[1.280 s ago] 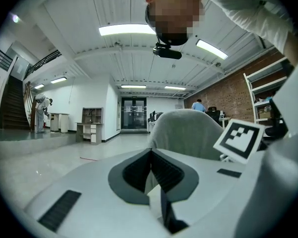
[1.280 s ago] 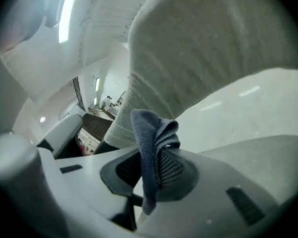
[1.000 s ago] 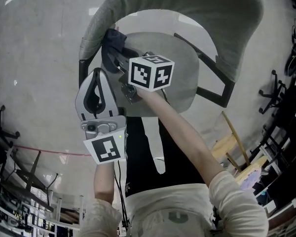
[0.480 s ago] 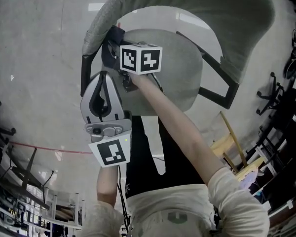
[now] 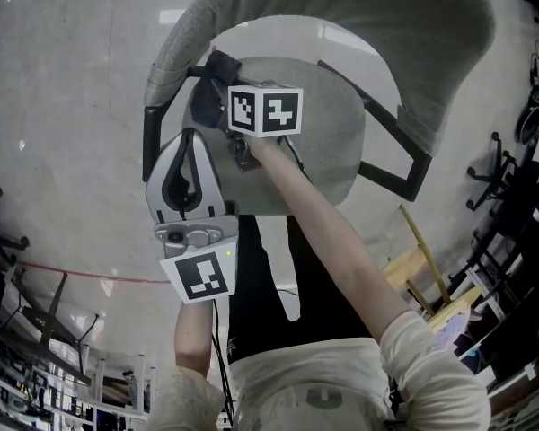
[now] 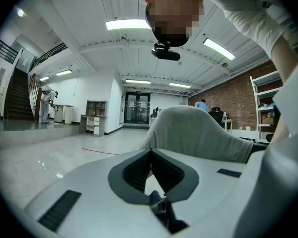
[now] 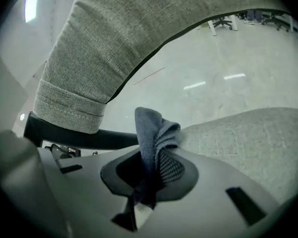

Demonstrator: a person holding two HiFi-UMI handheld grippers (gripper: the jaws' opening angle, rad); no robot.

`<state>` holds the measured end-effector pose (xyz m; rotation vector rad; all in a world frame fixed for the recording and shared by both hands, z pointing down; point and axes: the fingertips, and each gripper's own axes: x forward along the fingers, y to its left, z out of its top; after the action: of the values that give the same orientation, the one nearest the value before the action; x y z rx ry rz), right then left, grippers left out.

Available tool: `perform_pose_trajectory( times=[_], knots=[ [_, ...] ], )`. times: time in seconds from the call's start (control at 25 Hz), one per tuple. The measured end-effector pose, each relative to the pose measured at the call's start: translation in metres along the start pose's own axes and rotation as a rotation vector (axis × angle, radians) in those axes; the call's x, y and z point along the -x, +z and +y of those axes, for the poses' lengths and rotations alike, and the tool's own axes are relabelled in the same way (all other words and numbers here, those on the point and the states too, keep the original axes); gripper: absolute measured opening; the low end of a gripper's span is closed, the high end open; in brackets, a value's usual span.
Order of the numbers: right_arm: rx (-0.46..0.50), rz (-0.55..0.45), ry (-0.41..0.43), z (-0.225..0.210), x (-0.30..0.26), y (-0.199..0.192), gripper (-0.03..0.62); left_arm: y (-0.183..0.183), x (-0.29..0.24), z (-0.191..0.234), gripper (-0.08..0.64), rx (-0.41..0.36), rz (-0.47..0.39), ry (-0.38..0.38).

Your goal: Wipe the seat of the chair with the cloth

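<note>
Right gripper (image 7: pixel 151 170) clamped tight on the dark cloth (image 7: pixel 154 130), bunched up against the left edge of the chair seat (image 7: pixel 248 138). Left gripper (image 6: pixel 150 152) closed, empty, hovering off the seat's front-left side.

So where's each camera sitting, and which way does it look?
Head view: on the person's head, looking down at the seat; both arms show.
Left gripper view: on the left gripper, facing the chair back; shut jaws, a sleeve.
Right gripper view: on the right gripper, facing the seat; jaws clamp the cloth.
Both gripper views share the chair back.
</note>
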<state>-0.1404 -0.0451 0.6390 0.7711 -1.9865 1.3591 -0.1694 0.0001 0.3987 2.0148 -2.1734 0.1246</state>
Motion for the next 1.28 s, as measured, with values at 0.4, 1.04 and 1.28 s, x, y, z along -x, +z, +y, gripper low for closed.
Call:
perform_pose_trajectory(
  times=[0.4, 1.04, 1.28],
  knots=[
    [0.07, 0.004, -0.088, -0.057, 0.049, -0.001, 0.057, -0.001, -0.005, -0.022, 0.015, -0.007, 0.019, -0.026],
    [0.159, -0.038, -0.322, -0.177, 0.144, -0.003, 0.058, -0.005, -0.031, -0.078, 0.015, -0.036, 0.041, -0.126],
    [0.174, -0.028, -0.441, -0.218, 0.18, -0.007, 0.057, -0.005, -0.04, -0.099, 0.015, -0.043, 0.046, -0.167]
  ],
)
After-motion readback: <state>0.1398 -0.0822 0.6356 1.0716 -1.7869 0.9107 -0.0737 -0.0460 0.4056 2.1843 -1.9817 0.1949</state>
